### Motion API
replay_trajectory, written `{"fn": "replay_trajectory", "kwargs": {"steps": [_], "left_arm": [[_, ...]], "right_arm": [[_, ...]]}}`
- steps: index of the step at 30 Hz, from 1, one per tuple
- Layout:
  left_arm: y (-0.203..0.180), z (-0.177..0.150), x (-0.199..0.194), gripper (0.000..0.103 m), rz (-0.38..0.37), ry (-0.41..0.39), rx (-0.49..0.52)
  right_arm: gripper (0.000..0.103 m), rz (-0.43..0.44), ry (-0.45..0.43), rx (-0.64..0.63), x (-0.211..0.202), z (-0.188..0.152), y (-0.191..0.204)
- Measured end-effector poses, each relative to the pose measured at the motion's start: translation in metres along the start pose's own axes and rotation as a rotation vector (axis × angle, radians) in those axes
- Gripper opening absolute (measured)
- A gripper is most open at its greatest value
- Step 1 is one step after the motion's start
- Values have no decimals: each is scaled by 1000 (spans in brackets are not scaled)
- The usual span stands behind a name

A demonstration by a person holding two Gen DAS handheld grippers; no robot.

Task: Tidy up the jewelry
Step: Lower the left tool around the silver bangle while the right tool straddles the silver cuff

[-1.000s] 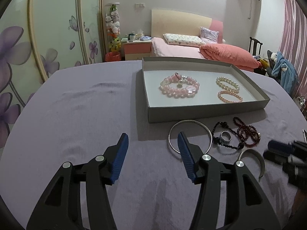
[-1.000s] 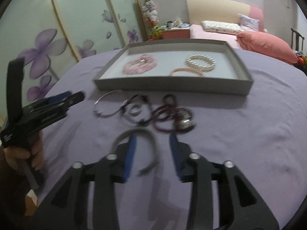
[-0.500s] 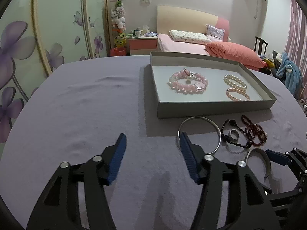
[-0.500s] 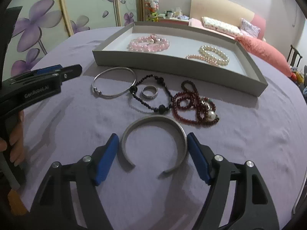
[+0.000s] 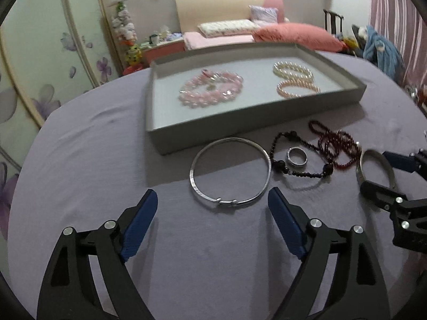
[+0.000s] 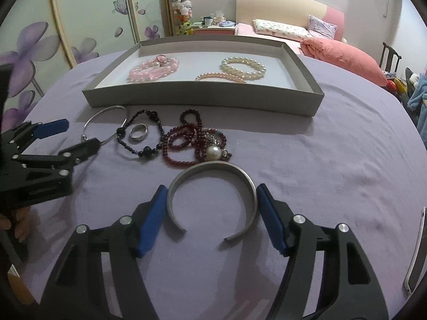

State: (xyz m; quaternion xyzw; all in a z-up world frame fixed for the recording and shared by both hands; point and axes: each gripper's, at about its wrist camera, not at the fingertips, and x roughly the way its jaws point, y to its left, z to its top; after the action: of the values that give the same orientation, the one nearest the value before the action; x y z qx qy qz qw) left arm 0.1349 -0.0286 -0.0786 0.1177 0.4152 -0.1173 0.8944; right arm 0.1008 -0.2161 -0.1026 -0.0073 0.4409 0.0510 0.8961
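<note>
The left gripper [image 5: 212,198] is spreading wide, jaws having just opened, nothing between them, just short of the thin silver bangle [image 5: 230,170] near the grey tray's [image 5: 240,130] front wall; the right gripper [image 6: 210,192] is standing open, straddling the wide silver cuff [image 6: 213,170] on the purple tablecloth [image 6: 333,173].

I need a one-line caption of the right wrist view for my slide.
Right gripper, jaws open, flanks a silver cuff on purple cloth, before the grey tray.
</note>
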Motion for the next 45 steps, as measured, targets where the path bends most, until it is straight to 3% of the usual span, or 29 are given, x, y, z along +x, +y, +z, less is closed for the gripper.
{"fn": "replay_trajectory", "kwargs": {"steps": [8, 17, 19, 22, 28, 31, 36, 45], "left_arm": [[-4, 19, 17, 86, 5, 14, -20], [1, 19, 20, 87, -21, 26, -51], [1, 20, 21, 85, -25, 26, -53], [0, 21, 20, 72, -45, 16, -47], [7, 8, 8, 72, 9, 23, -73], [16, -2, 0, 73, 21, 42, -126], [24, -5, 3, 85, 34, 42, -181], [22, -7, 3, 85, 34, 41, -182]], "right_arm": [[66, -37, -10, 23, 2, 3, -9], [66, -75, -17, 70, 5, 6, -26], [66, -75, -16, 70, 6, 6, -25], [67, -73, -16, 71, 6, 6, -25], [66, -66, -15, 61, 6, 5, -24], [67, -63, -15, 61, 6, 5, -24], [71, -58, -13, 58, 7, 4, -24], [75, -58, -10, 58, 7, 3, -24]]}}
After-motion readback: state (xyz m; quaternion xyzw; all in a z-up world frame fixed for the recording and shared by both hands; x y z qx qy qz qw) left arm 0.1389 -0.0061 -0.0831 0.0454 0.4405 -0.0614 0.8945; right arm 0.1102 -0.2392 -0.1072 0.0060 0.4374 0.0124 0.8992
